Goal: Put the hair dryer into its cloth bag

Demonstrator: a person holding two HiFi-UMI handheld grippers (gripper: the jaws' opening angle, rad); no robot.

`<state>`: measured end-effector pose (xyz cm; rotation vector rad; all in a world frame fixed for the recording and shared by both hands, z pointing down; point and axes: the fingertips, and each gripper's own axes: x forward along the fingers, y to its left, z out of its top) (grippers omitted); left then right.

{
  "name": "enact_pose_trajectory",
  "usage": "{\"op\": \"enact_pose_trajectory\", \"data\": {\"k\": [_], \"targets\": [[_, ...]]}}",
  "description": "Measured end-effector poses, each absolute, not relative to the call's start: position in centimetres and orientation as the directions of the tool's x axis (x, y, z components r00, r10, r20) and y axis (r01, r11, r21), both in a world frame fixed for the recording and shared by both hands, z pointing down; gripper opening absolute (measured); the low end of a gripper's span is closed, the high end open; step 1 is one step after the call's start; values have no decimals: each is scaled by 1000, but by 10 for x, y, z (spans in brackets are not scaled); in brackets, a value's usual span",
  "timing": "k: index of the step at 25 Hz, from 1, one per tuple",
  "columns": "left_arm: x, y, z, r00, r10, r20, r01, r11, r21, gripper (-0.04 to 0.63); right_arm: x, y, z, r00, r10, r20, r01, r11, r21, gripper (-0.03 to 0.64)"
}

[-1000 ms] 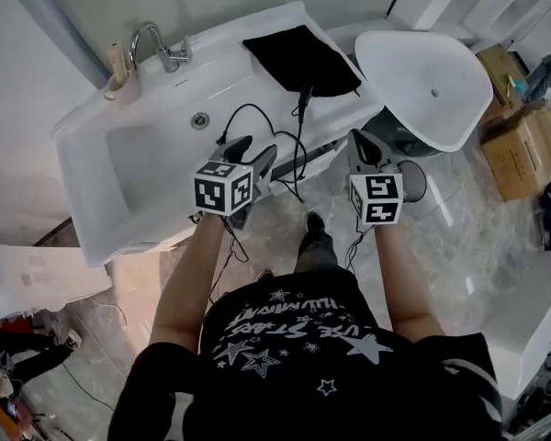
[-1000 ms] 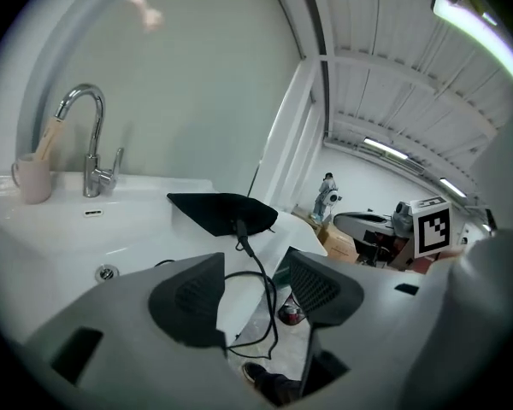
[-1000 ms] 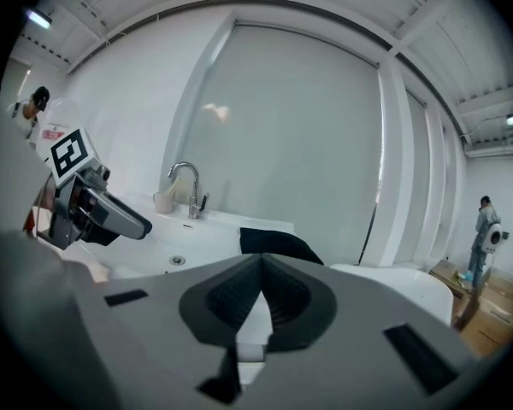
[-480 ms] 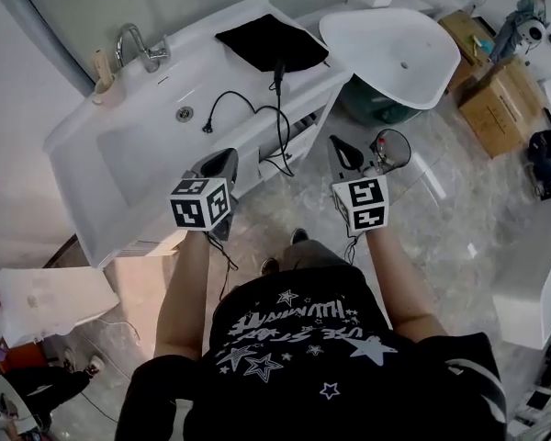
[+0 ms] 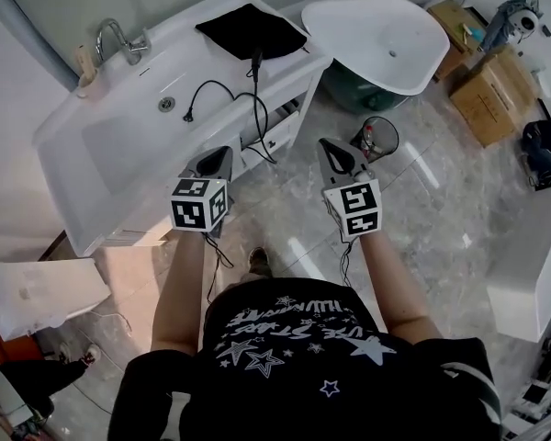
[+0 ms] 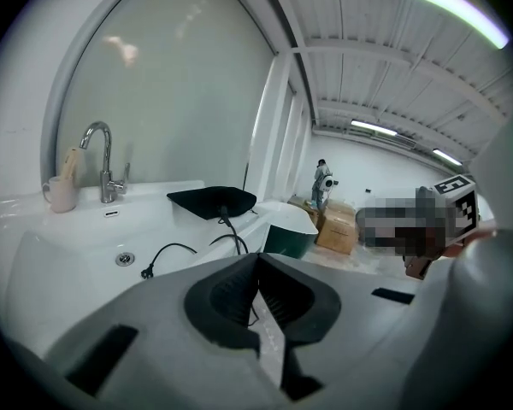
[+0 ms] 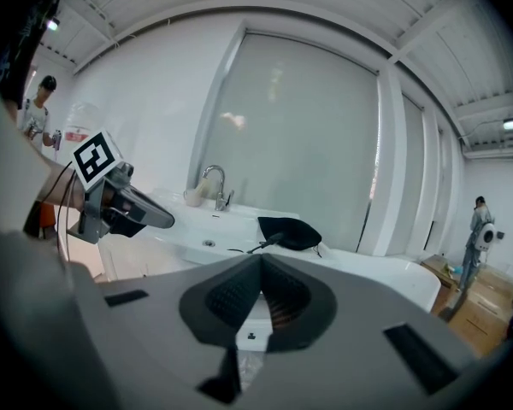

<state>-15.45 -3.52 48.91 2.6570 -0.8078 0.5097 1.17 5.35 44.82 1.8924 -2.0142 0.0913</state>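
Observation:
The black cloth bag [image 5: 248, 30] lies on the counter at the right end of the white sink [image 5: 92, 154]. A black cord [image 5: 257, 108] runs out of its mouth, hangs over the counter's front edge and loops back, and its plug [image 5: 185, 115] rests in the basin. The hair dryer's body is hidden. The bag [image 6: 212, 199] and the cord [image 6: 232, 239] also show in the left gripper view, and the bag [image 7: 289, 231] in the right gripper view. My left gripper [image 5: 217, 158] and right gripper [image 5: 331, 149] are held over the floor in front of the sink, both shut and empty.
A faucet [image 5: 118, 39] and a cup [image 5: 84, 62] stand at the sink's back. To the right are a white oval basin [image 5: 386, 39], a green bin [image 5: 349, 90], a wire basket [image 5: 378, 138] and cardboard boxes [image 5: 491, 99]. A person [image 7: 479, 220] stands far off.
Both grippers have drawn back from the sink counter and the cord towards me. The left gripper's jaws, apart a second ago, are now together with nothing in them.

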Motion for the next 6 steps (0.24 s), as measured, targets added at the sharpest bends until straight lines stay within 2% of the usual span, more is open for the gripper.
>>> {"op": "enact_pose_trajectory", "data": {"k": [6], "targets": [[-140, 12, 482, 762, -495, 417, -605, -773, 189, 11, 18, 95, 447, -90, -945, 314, -977, 145, 155, 6]]}}
